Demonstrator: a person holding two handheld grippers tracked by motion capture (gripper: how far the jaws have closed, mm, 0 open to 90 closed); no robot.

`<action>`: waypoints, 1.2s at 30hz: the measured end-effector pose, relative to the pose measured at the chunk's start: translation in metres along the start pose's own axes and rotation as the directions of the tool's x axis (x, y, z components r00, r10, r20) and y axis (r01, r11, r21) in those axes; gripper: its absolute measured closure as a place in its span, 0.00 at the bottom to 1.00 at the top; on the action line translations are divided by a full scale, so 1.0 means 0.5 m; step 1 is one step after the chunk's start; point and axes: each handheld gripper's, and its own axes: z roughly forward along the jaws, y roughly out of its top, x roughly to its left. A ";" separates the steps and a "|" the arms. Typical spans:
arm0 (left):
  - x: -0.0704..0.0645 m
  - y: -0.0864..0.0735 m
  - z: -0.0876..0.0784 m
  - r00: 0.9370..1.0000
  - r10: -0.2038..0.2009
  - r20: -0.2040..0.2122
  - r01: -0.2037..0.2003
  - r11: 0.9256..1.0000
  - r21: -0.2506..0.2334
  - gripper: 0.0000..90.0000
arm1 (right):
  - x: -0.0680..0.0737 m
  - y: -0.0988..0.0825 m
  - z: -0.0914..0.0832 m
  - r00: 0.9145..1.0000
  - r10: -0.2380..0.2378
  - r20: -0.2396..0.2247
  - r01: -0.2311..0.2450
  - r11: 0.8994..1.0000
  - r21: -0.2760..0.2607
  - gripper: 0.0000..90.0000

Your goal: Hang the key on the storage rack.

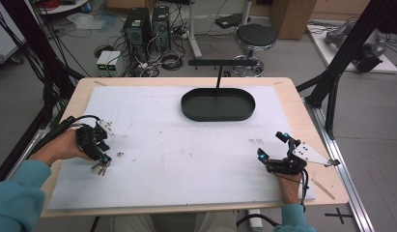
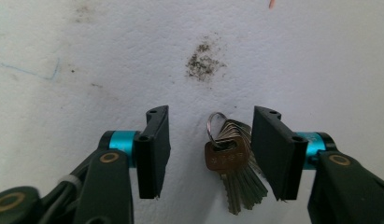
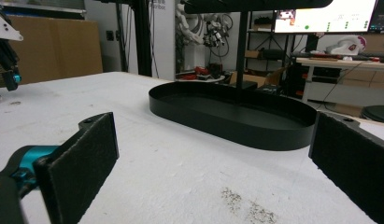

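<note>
Keys (image 2: 231,163) on a split ring lie flat on the white mat (image 2: 110,56), lower centre of the left gripper view, fanned out with a brass key on top and the ring at the upper end. The bunch sits between my left gripper's (image 2: 208,154) two pads, closer to the right-hand pad; whether that pad touches the keys I cannot tell, and the left-hand pad stands clear of them with bare mat between. So the jaws are part open around the bunch, no grip yet. A dark smudge (image 2: 203,60) marks the mat just above the ring.

In the high view the keys (image 1: 101,167) show at the left of the mat, directly under my left gripper (image 1: 100,159), which points down at them.

My right gripper (image 1: 273,145) rests at the lower right of the mat, well apart from the keys, its jaws spread wide and holding nothing. In the right gripper view its pads frame a black oval tray (image 3: 273,135) with a post and crossbar rising from it; in the high view that tray (image 1: 191,113) sits at upper centre of the mat.
</note>
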 end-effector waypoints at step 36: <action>-0.005 0.007 0.008 1.000 -0.021 0.009 0.021 0.998 0.061 0.85 | 0.000 0.000 0.000 1.000 0.001 0.000 -0.001 1.000 0.000 0.01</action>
